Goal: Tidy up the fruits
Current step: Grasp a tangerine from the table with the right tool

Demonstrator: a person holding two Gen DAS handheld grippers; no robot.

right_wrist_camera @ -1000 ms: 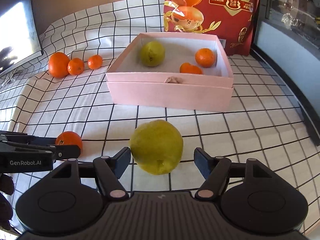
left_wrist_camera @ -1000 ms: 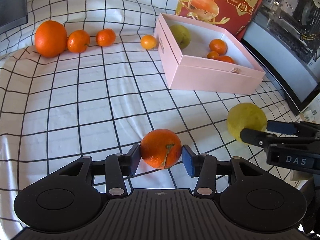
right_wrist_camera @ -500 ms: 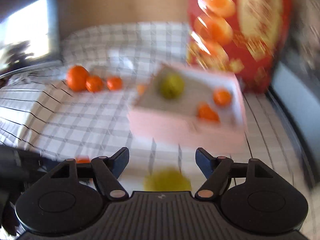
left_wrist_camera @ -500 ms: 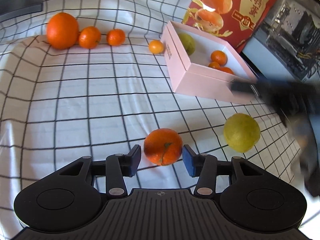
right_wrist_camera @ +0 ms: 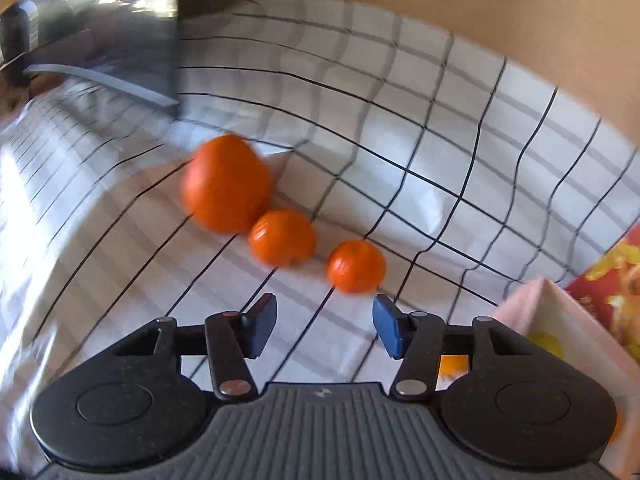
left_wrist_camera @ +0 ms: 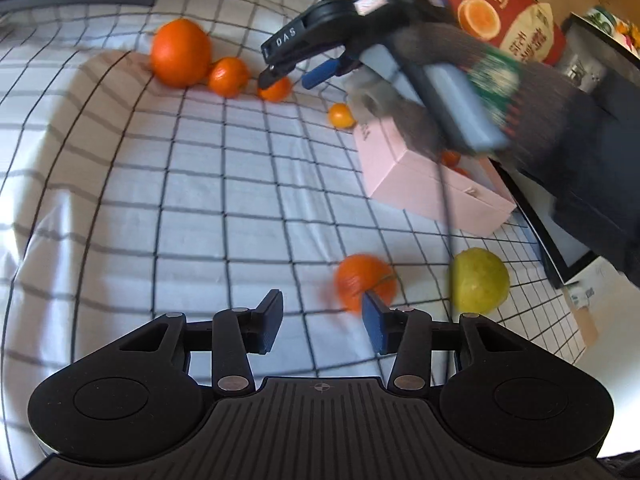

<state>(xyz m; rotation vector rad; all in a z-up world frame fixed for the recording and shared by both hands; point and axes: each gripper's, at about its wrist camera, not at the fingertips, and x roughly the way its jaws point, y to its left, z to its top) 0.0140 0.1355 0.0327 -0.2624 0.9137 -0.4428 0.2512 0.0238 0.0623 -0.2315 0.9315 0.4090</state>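
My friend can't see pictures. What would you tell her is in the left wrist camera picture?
The right gripper reaches over a checked cloth toward three oranges in a row, its jaws closing with nothing held. Nearer, the left gripper is closing too, empty, beside a loose orange and a yellow-green fruit. A pink box sits behind.

three oranges [right_wrist_camera: 280, 220] in row left of box [left_wrist_camera: 432, 184].

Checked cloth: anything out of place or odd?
Two fruits lie apart from the others near the front of the white checked cloth: an orange mandarin and a yellow-green round fruit, outside the pink box.
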